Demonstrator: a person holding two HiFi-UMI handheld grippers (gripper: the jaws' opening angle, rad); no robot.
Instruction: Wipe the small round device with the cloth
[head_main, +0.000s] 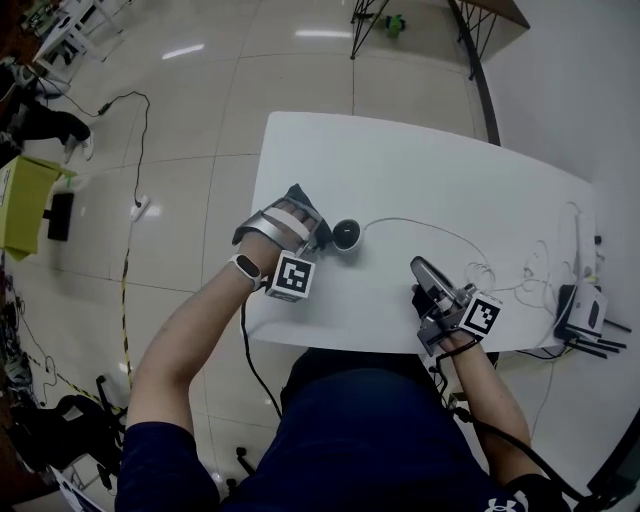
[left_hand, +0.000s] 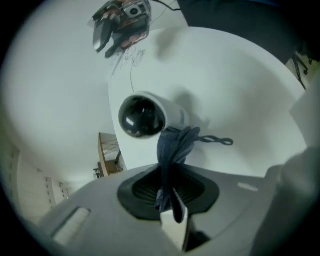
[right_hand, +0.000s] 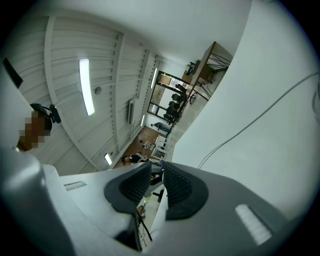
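1. Floor, far left of the head view: a yellow-green item (head_main: 25, 205) is lying by the frame edge, and a black cord (head_main: 125, 100) is running down to a white power strip (head_main: 140, 208).
2. Left gripper (head_main: 318, 238) is reaching over the left part of the white table (head_main: 430, 180), with its marker cube (head_main: 290, 277) facing up near the wrist. In the left gripper view its jaws are clamping a dark blue cloth (left_hand: 172, 150). The fabric is bunching into a twisted strip between the black pads and is rising from the gripper (left_hand: 167, 192) toward the device.
3. Cloth tip is touching the lower side of the small round device (left_hand: 150, 116), just beside its dome. A thin looped string (left_hand: 217, 141) from the cloth is trailing onto the table.
4. Device (head_main: 346, 236) is sitting on the table just past the left jaws, left of centre. Appearance: rounded white housing with a glossy black dome face, which is catching small light reflections.
5. A thin white cable (head_main: 440, 232) is curving from the device across the table toward the right.
6. Right gripper (head_main: 420, 268) is hovering at the near table edge, well apart from the device. In its own view the gripper (right_hand: 156, 182) is gripping nothing, and only a sliver is showing between its drawn-together jaws.
7. Far right table edge: a white router (head_main: 582, 305) with antennas is standing among loose cables.
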